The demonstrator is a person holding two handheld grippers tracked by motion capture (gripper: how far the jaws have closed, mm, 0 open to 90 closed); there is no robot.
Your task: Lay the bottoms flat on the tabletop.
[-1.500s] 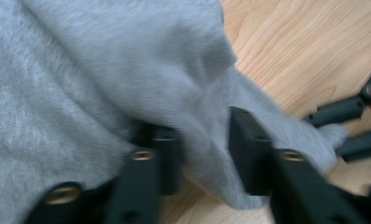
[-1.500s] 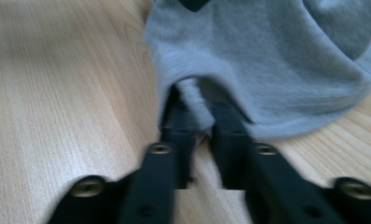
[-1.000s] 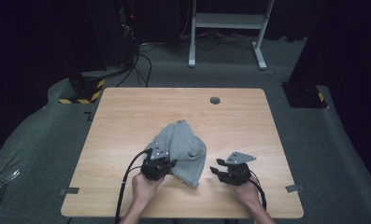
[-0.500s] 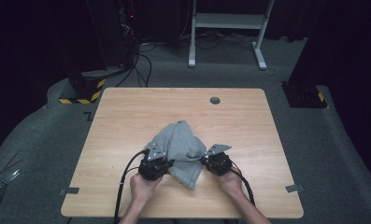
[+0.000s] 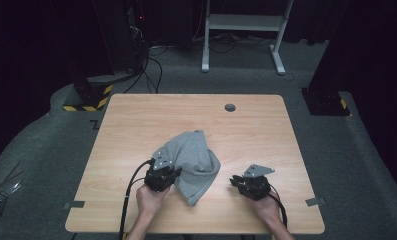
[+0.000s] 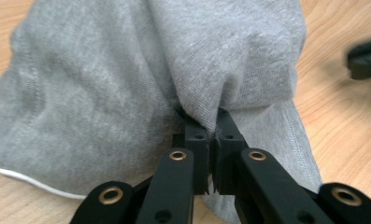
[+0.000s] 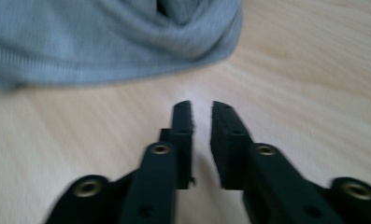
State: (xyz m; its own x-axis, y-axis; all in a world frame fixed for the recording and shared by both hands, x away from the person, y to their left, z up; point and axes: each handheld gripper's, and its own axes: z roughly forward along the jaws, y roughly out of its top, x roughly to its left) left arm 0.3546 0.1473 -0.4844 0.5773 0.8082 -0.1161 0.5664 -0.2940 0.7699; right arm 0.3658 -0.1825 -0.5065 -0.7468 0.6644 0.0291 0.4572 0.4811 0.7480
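Cloth first: the grey knit garment [image 5: 193,162] lies bunched near the middle of the wooden table [image 5: 136,120], toward your edge, with one tapered end trailing to the front. It looks like sweatshirt jersey with a stitched hem and a thin white edge low on the left of the left gripper view. Expect it to be light, limp and not fragile. It won't hold any shape, so whatever you lift will hang and drag the rest behind it. Not slippery, though a single thin layer can still creep out of the pads.

Your left gripper [image 6: 211,135] is clamped tight on a gathered fold of the garment, fabric puckering right at the tips. In the high view it sits at the garment's left front edge [image 5: 162,176]. That grip looks solid, since it has several layers.

Your right gripper [image 7: 202,121] holds nothing. Its jaws have just been opening and stand a narrow gap apart over bare wood, with nothing between them. The high view puts it near the garment's right side but clear of it [image 5: 246,184].

For the second hold, I'd go for the rolled edge facing the right gripper [image 7: 188,51]. Take a hem or a thick fold, not the flat middle. Widen the jaws before you go in, because that gap looks too tight for the roll.
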